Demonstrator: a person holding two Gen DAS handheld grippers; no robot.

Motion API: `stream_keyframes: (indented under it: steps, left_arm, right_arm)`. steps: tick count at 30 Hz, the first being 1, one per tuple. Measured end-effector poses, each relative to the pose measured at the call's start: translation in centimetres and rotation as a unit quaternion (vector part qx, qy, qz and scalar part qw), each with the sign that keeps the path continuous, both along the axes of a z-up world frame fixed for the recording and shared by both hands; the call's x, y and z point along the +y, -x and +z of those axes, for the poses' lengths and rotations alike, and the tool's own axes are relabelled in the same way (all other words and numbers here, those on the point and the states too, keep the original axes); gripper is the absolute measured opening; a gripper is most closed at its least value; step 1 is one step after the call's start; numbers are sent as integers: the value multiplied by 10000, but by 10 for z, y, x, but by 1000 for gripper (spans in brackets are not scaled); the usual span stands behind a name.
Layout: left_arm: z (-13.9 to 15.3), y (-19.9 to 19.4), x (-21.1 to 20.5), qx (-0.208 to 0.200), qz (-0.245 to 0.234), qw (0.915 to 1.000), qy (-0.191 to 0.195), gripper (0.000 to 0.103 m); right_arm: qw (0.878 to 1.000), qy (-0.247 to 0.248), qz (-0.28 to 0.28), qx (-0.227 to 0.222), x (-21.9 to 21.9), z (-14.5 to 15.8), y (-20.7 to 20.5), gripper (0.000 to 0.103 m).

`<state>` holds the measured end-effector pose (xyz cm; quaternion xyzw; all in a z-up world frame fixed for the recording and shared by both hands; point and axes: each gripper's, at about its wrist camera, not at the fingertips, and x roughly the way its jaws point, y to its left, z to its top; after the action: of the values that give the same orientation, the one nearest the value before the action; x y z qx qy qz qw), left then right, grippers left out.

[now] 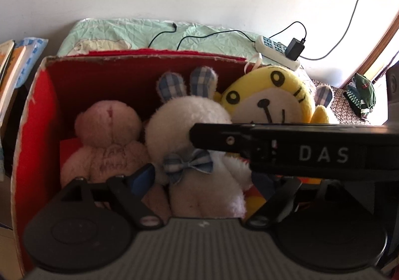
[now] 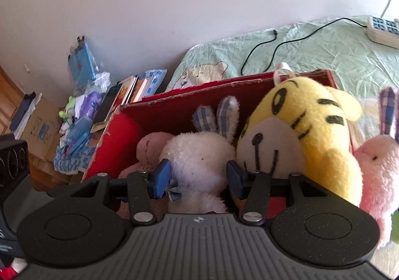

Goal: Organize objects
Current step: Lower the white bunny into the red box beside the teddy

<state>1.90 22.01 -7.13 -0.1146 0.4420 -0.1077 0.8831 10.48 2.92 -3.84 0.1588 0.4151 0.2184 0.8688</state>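
Nearest the lens in the right wrist view, the right gripper (image 2: 198, 177) reaches into the red cardboard box (image 2: 107, 145), its blue pads (image 2: 162, 177) either side of the white plush rabbit (image 2: 199, 155) at neck level; the left pad touches the fur, but whether the right one presses cannot be told. Left gripper (image 1: 209, 180) stands with its jaws spread wide, straddling the same rabbit's lower body without pressing on it; the right gripper's black body crosses that view in front of it. Inside the box, three toys sit side by side: a pink plush bear (image 1: 107, 140) at left, the white rabbit with checked ears and a blue bow in the middle, and a yellow plush tiger (image 1: 269, 95) at right. A pink plush rabbit (image 2: 379, 170) lies outside the box, just beside its right wall. Behind the box, a white power strip (image 1: 276, 51) rests on a green sheet (image 1: 124, 30).
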Motion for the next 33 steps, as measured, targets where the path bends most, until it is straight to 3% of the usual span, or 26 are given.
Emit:
stream_keyframes:
  steps: [6,18,33]
  left_arm:
    - [1,-3,-11,9,-30,9994,-338,89]
    - [0,-5,-22,53,-63,9974,-718,93]
    - [-5,-5,-33,110,-120,9948,-1009,95]
  right_arm:
    - [9993,-217,-285,53,-11,-1,6,49]
    - [9961,-547,-637,252,-34,-17,15,18]
    - [9982,-301,-524,52,-30,-17,24,18]
